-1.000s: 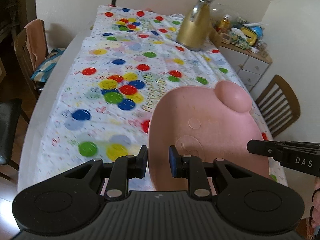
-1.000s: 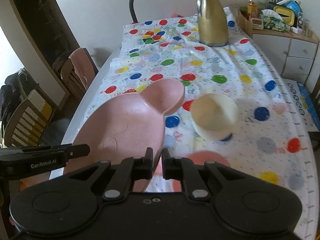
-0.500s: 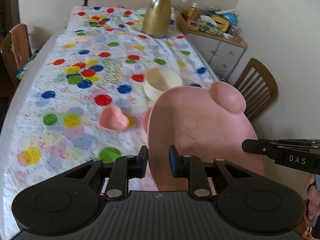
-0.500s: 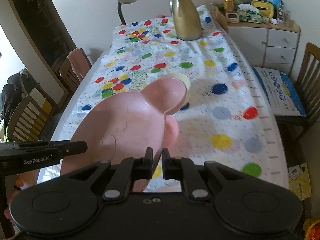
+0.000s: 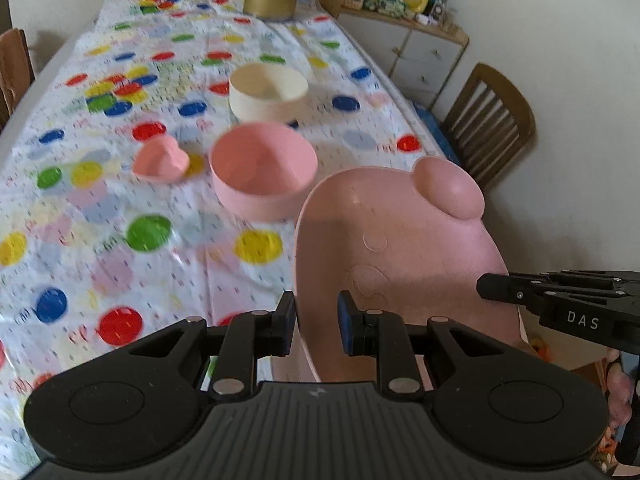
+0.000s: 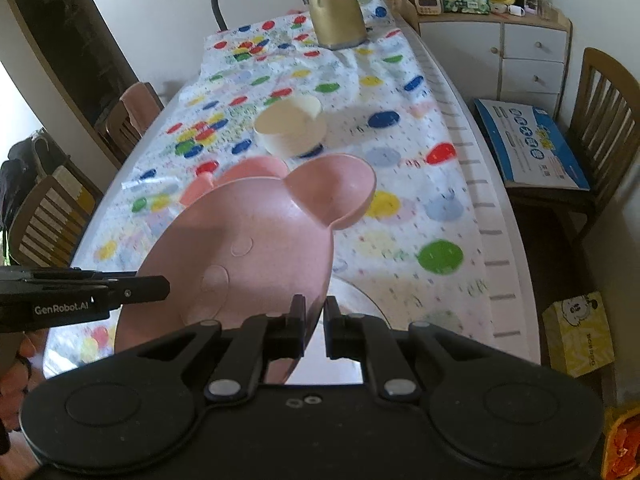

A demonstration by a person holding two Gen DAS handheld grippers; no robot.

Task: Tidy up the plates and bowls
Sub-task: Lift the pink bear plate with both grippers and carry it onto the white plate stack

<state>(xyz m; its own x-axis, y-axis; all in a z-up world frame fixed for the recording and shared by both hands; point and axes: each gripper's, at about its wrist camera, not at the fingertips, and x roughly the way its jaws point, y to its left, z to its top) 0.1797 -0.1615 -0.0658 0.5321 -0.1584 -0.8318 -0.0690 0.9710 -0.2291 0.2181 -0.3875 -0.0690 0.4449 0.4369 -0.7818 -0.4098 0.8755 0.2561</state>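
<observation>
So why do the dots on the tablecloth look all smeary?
Left wrist view: motion blur smears the tablecloth dots and the bowls, while the held plate stays sharp. Right wrist view: the same smear, and the fisheye bends the table edge.

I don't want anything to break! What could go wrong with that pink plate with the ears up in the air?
The pink mouse-eared plate is pinched only at its rim by the left gripper and the right gripper, tilted above the table, so it might slip. Lowered carelessly, it could knock the pink bowl or the small heart-shaped dish nearby.
</observation>
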